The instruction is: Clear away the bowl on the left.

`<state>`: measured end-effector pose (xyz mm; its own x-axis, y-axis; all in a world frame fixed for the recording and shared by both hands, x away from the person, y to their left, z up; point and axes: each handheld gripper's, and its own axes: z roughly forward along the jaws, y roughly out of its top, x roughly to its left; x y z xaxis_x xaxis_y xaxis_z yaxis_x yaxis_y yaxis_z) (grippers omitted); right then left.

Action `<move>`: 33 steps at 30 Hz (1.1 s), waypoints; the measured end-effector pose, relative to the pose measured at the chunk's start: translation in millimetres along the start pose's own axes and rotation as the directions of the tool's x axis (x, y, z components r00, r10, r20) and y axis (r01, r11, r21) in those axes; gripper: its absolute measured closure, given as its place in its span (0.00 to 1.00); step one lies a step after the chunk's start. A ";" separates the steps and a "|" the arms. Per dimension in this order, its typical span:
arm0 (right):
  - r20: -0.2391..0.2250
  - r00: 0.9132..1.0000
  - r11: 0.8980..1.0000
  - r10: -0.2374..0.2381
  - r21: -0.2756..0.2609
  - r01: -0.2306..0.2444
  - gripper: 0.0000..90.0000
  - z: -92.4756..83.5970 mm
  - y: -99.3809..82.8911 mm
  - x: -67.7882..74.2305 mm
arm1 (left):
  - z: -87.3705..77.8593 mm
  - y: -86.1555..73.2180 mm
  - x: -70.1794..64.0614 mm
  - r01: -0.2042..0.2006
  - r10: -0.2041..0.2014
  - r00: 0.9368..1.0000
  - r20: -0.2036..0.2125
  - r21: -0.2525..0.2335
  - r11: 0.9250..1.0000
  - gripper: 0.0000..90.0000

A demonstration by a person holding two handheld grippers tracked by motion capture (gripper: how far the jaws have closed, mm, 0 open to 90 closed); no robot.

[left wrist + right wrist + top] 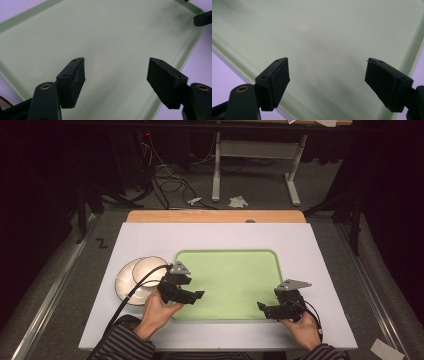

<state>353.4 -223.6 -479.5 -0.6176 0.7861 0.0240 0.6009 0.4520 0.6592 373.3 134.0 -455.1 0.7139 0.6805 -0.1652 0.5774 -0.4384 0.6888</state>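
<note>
Dark surroundings and a grey carpeted floor (60, 270) frame the pale lavender surface (150, 240) with a strip of bare wood along its far edge; at the top of the frame black cables (165, 177) lie tangled beside the white metal legs of another table (255, 165), with two scraps of crumpled paper (238, 201) near them. One light green rectangular plastic tray (230, 270) with rounded corners lies flat in the middle of the surface, its bed bare. Two round white plates (131, 279) with dark rims sit just left of the tray, overlapping, the smaller one toward the upper right of the larger. Two claws are in the frame. The left claw (192, 296), held in the person's left hand (159, 312), reaches over the tray's lower left corner, its black cable crossing the plates; in the left gripper view its jaws stand wide apart over the tray's green bed (112, 37), gripping nothing, and whether they touch the tray cannot be told. The right claw (265, 309), held in the person's right hand (302, 327), sits at the tray's lower right corner, pointing toward the left of the frame; in the right gripper view its jaws are likewise spread wide above the tray (324, 32), empty, with the raised rim running along the lower left and right edges of that frame. Striped sleeves (125, 342) enter from the bottom edge. A tip of the other claw shows at the upper right of the left gripper view.
</note>
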 end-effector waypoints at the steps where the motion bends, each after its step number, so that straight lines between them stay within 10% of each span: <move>1: 0.002 1.000 1.000 -0.002 0.000 0.002 0.24 0.1 0.0 0.3 | -0.6 0.0 -0.2 0.001 -0.001 1.000 0.000 -0.003 1.000 0.34; 33: -0.009 1.000 1.000 -0.029 0.009 0.029 0.25 0.8 -0.5 3.9 | -33.6 -0.3 13.4 0.025 -0.030 0.998 -0.057 -0.091 0.996 0.35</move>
<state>351.1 -220.4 -480.3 -0.6391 0.7690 0.0115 0.5875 0.4785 0.6526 369.4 163.0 -433.8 0.6720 0.7261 -0.1453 0.5566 -0.3658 0.7459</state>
